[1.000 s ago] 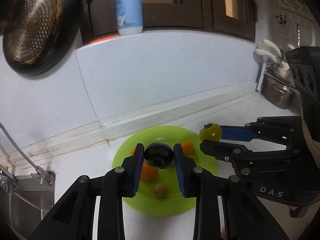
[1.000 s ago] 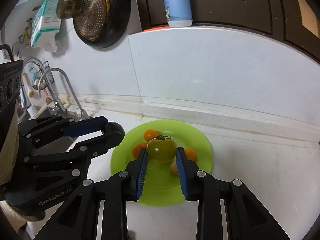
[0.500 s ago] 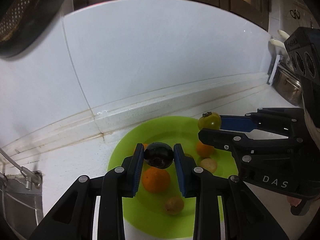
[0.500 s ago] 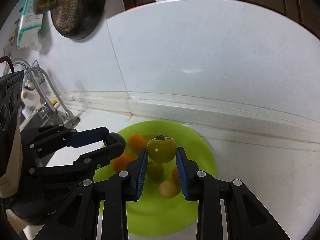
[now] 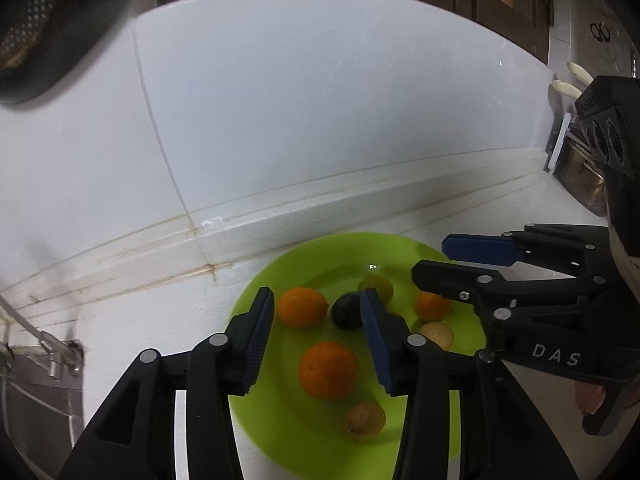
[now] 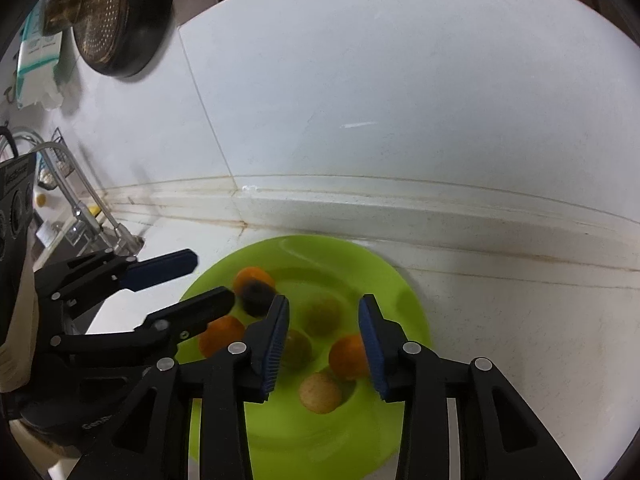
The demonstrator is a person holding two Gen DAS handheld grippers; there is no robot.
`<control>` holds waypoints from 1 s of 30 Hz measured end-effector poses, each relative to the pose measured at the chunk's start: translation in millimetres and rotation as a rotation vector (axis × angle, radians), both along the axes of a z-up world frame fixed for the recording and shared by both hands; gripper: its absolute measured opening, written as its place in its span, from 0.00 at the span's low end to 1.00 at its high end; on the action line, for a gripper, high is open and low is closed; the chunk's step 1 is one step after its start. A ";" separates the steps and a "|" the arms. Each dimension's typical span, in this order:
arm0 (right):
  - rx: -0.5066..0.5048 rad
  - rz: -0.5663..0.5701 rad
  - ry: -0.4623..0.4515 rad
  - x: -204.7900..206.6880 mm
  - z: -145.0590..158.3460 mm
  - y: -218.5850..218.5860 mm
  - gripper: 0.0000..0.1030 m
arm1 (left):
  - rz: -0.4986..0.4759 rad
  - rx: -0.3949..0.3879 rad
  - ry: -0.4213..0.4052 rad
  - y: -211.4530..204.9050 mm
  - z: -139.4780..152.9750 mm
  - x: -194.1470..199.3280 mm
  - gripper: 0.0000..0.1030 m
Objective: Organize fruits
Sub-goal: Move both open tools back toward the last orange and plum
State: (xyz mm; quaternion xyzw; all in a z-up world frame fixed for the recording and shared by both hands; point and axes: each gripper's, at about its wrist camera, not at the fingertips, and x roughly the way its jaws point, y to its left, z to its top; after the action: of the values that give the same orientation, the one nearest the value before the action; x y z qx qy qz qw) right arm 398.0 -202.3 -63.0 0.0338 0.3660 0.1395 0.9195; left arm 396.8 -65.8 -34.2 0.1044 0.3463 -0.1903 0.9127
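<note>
left gripper point(image 5: 317, 322) spread, nothing held, above green plate point(image 5: 276, 420). right gripper point(image 6: 323, 334) likewise spread. dark plum point(image 5: 347, 311) and green tomato point(image 5: 378, 286) lie on plate among oranges.

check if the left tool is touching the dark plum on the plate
Cannot tell. In the left wrist view the open left tool frames the dark plum on the green plate; the fruit's edge meets a pad in the image, but any gap is hidden.

One green plate point(image 5: 280, 432); three oranges point(image 5: 328, 370); two tan fruits point(image 5: 365, 421); one dark plum point(image 5: 347, 311); one green tomato point(image 5: 378, 286).
</note>
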 end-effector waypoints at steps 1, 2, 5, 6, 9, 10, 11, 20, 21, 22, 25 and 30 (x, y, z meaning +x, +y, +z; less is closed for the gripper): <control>-0.001 0.001 -0.004 -2.1 1.6 -0.2 0.36 | -0.002 0.000 -0.008 0.9 2.8 -3.8 0.45; -0.004 -0.002 -0.013 -5.0 3.5 -0.6 0.36 | -0.005 -0.001 -0.016 2.1 5.8 -8.0 0.46; -0.016 -0.014 -0.034 -15.5 11.5 -1.7 0.36 | -0.005 0.003 -0.046 5.1 16.2 -23.3 0.53; -0.013 -0.015 -0.041 -20.6 15.4 -2.4 0.36 | -0.002 0.004 -0.055 6.4 19.3 -27.8 0.53; -0.017 -0.019 -0.064 -36.1 25.5 -3.0 0.36 | 0.010 -0.005 -0.073 11.1 30.6 -44.1 0.59; -0.024 -0.020 -0.071 -41.9 28.7 -2.6 0.39 | 0.019 -0.008 -0.082 12.7 34.5 -49.9 0.59; -0.029 -0.022 -0.079 -47.6 31.9 -2.4 0.40 | 0.029 -0.008 -0.092 14.5 38.2 -56.0 0.59; -0.040 -0.050 -0.151 -105.3 60.2 3.0 0.51 | 0.043 -0.048 -0.135 28.4 60.8 -111.0 0.72; -0.042 -0.047 -0.156 -110.5 61.2 4.6 0.51 | 0.047 -0.049 -0.139 30.5 62.0 -118.4 0.73; -0.046 -0.047 -0.162 -116.3 62.9 6.3 0.51 | 0.049 -0.050 -0.140 31.5 63.1 -124.2 0.76; -0.057 -0.044 -0.167 -134.4 65.1 10.9 0.51 | 0.051 -0.049 -0.142 36.1 62.6 -142.0 0.77; -0.075 -0.038 -0.160 -161.7 63.1 16.6 0.51 | 0.048 -0.051 -0.132 41.1 59.2 -166.8 0.80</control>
State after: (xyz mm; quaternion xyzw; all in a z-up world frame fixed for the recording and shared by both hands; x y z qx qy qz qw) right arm 236.3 -185.7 0.2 -0.0048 0.2955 0.1104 0.9489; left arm 230.0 -24.7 25.0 0.0850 0.2826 -0.1698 0.9403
